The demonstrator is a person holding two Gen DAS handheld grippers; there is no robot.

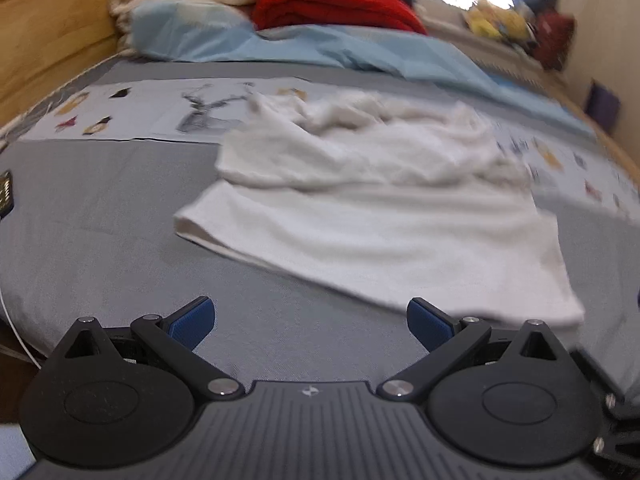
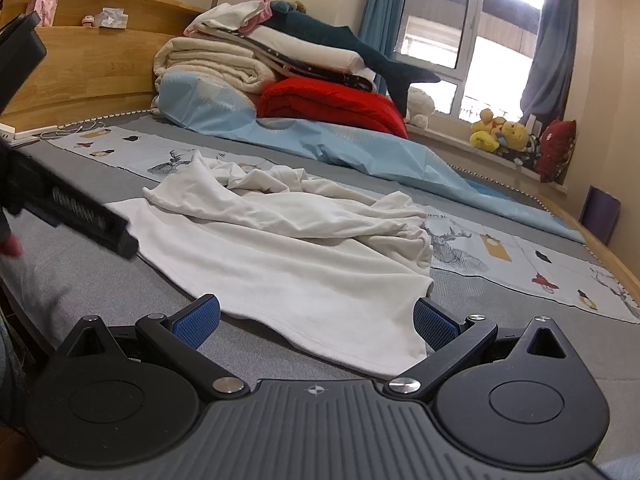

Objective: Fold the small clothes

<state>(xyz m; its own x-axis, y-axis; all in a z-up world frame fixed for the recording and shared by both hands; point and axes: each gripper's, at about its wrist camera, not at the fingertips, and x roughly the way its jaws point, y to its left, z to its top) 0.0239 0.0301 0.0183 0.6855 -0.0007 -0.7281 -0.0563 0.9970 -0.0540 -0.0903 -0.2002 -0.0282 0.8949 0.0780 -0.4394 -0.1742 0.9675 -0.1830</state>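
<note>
1. White garment: lies on grey bed, near part flat, far part bunched.
2. Left gripper: jaws spread, empty, above bed just left of near hem.
3. Right gripper: jaws spread either side of hem corner; contact w/ cloth unclear.
4. Far: red blanket.

Both cameras sit low over the near edge of the bed, each looking forward past its own tool toward the far headboard and window. The left view is blurred. The right view is sharp. Both share the white garment, close ahead, and the far bedding pile.
</note>
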